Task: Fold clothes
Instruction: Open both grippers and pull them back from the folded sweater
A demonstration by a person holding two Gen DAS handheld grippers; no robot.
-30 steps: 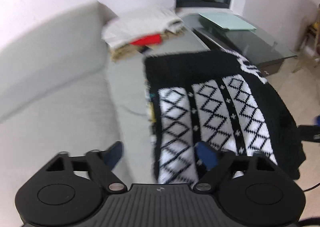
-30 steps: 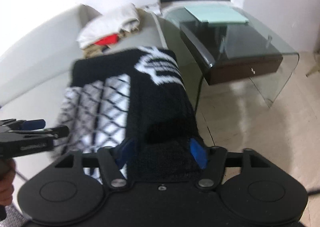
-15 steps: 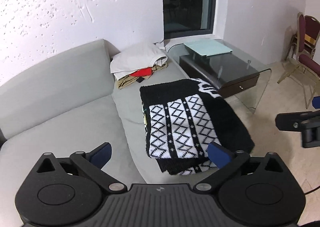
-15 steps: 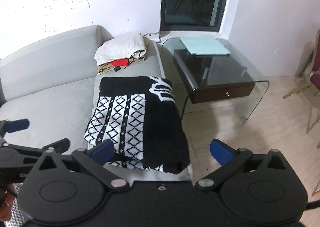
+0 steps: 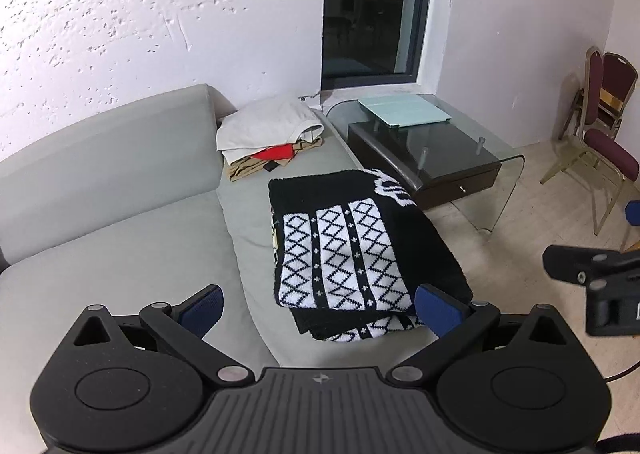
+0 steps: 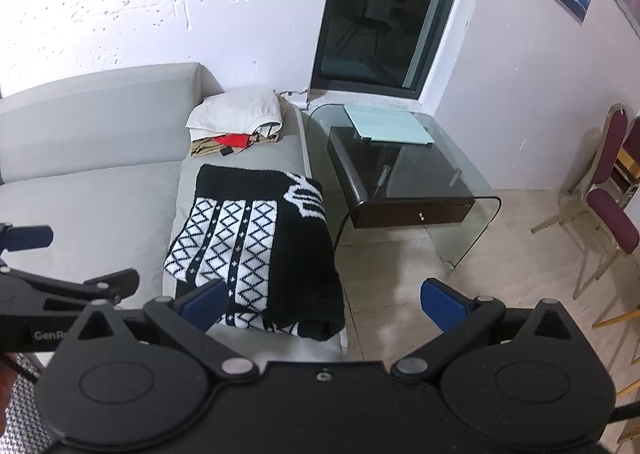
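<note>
Sweater [image 5: 352,250] folded on sofa [image 5: 120,254] seat edge, near clothes pile [image 5: 272,138], both grippers, left [image 5: 316,306] and right [image 6: 324,302], spread wide and empty above it; probably best to clear straight off without snagging knit, leaving fold undisturbed.

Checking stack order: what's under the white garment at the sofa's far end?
Under the white garment a red piece and tan patterned fabric stick out, resting on the sofa. How many layers the stack holds is covered.
</note>
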